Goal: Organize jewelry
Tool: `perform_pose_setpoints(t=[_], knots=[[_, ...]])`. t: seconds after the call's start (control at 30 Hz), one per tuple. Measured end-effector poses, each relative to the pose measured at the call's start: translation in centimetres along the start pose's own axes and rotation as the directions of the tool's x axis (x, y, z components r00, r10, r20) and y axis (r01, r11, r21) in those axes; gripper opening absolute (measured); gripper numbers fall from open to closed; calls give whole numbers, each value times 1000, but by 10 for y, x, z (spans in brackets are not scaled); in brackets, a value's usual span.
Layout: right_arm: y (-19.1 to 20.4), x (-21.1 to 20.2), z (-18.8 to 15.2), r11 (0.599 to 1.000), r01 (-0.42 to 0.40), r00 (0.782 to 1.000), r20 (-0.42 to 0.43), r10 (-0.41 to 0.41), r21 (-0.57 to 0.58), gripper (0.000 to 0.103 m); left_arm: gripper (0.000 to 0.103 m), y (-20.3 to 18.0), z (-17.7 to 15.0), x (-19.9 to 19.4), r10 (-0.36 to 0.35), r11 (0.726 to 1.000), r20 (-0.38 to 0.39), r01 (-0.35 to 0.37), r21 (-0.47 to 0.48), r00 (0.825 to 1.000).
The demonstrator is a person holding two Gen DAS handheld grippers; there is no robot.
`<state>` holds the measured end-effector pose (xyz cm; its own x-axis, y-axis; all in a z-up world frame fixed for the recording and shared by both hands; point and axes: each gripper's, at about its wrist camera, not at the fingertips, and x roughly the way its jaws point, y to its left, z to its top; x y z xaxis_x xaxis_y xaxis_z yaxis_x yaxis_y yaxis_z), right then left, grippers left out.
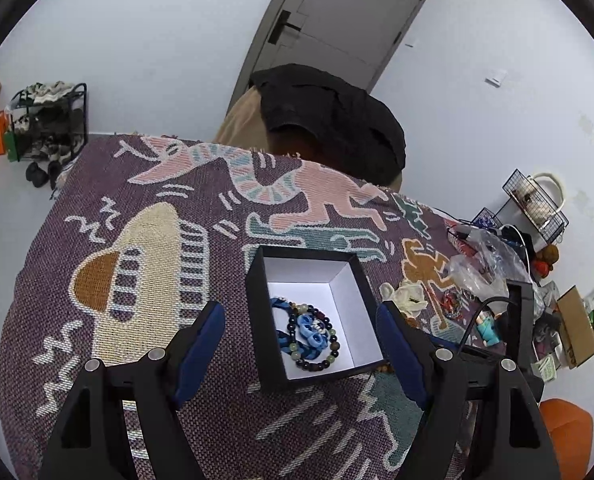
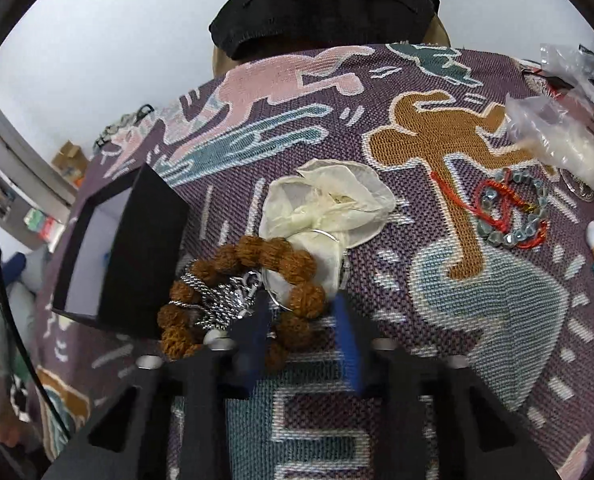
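Two views | left wrist: left gripper (image 1: 301, 354) wide apart, empty, straddling the black box (image 1: 257, 312) to steady it; beaded bracelets (image 1: 313, 332) already inside | right wrist: right gripper (image 2: 301, 336) narrowing around the brown bead bracelet (image 2: 257, 280) beside the box, grip unconfirmed; silver chain (image 2: 217, 300) tangled with it.

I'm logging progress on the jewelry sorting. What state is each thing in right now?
Black box: open, no lid, upright on the cloth.
Beaded bracelets: piled inside the box.
Brown bead bracelet: outside the box, between the right gripper's fingers.
Silver chain: heaped beside the box.
Red-cord bracelet: flat on the cloth, untouched.
Left gripper: open, astride the box.
Right gripper: part open, not yet clamped.
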<state>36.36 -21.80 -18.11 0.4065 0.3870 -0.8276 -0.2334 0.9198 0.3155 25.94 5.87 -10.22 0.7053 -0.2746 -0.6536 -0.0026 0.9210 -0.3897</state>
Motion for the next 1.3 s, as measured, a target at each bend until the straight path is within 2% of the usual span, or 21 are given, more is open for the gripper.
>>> perform_pose_setpoints(t=[0.07,0.23,0.5,0.7,0.87,1.3], knots=[[-1,-5,-1,1000,-20,1000,19,20,4,21,79,-4,0,2,-7,1000,-4,7,9,1000],[6,-36,1,999,-33,994,101,36,-32,21,79,-11,-2,7,-24,1000,-14,24,18,1000],[20,-96,12,996,-49,969,238,65,-75,20,79,-24,-2,6,-40,998,-11,41,45,999],[16,-122,14,996,-62,954,289,79,-66,20,79,-41,-2,8,-55,995,-15,56,79,998],[5,-140,10,993,-110,942,316,118,-42,20,79,-66,-5,18,-76,988,-36,81,131,996],[-37,-191,-1,998,-65,910,412,50,22,20,79,-131,-25,56,-115,954,-139,149,260,984]])
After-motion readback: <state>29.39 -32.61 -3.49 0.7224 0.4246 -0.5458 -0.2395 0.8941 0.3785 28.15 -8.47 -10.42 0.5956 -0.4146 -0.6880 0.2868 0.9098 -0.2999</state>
